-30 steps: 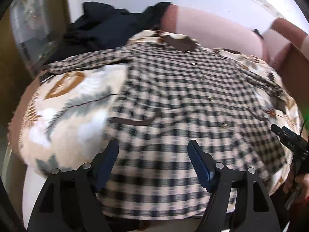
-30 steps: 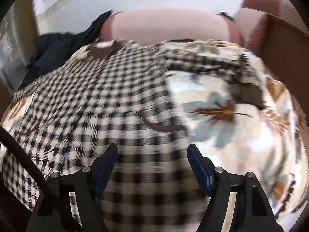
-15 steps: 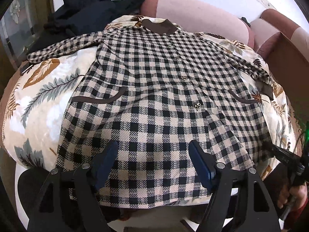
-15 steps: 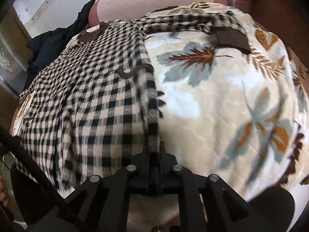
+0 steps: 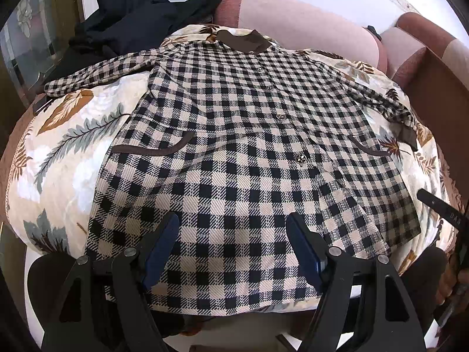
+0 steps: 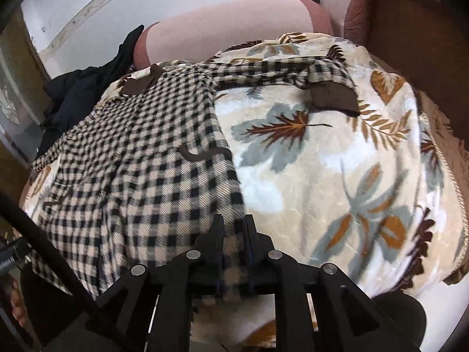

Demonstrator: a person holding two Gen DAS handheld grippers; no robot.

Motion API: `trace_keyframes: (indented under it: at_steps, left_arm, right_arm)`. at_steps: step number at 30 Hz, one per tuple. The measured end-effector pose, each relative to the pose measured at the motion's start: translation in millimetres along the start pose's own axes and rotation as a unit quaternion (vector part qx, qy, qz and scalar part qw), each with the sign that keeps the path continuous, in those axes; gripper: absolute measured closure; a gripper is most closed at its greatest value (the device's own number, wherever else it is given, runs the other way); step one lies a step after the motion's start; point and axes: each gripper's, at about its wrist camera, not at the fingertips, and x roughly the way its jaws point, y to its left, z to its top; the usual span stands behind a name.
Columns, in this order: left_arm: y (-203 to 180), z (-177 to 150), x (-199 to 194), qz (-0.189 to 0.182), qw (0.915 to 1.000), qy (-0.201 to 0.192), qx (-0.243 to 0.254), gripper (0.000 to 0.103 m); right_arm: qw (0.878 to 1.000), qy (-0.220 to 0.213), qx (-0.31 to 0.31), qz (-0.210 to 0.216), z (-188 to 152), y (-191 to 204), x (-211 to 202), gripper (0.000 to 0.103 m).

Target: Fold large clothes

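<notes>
A black-and-cream checked coat [image 5: 234, 135] with a brown collar lies flat, front up and sleeves spread, on a leaf-print blanket [image 5: 73, 135]. My left gripper [image 5: 233, 249] hovers open over the coat's near hem, with nothing pinched between its blue pads. In the right wrist view the coat [image 6: 132, 176] fills the left half. My right gripper [image 6: 233, 223] pinches the coat's near right hem edge. Its jaws stand narrow and are opening slightly, with a fold of checked cloth still between them. The right sleeve's brown cuff [image 6: 334, 96] rests on the blanket [image 6: 322, 176].
A heap of dark clothes [image 5: 132, 20] lies at the back left against the pink sofa back [image 5: 307, 20]. A brown armrest [image 6: 410, 29] rises on the right. A hand [image 5: 448, 281] shows at the right edge of the left wrist view.
My right gripper went from wide open over the hem to closed on the coat's right hem edge, then shifted right. The left gripper stayed open and dropped slightly toward the hem.
</notes>
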Motion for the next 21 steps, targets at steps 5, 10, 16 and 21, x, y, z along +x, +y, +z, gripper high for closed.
trace_keyframes:
  at_steps: [5, 10, 16, 21]
  left_arm:
    - [3.4, 0.8, 1.8, 0.005, 1.0, 0.002, -0.006, 0.029]
    - [8.6, -0.7, 2.5, 0.011, 0.9998, 0.002, -0.016, 0.029]
    - [10.6, -1.1, 2.3, 0.015, 0.9996, 0.001, -0.024, 0.029]
    - [12.1, -2.6, 1.1, 0.016, 0.9994, -0.002, -0.03, 0.029]
  right_arm:
    - [0.996, 0.027, -0.046, 0.067, -6.2, 46.8, 20.4, 0.087]
    - [0.98, 0.106, -0.125, 0.115, -38.4, 101.3, 62.9, 0.087]
    - [0.944, 0.132, -0.255, 0.16, -74.9, 151.1, 51.4, 0.069]
    - [0.957, 0.093, -0.206, 0.182, -41.0, 134.6, 34.0, 0.069]
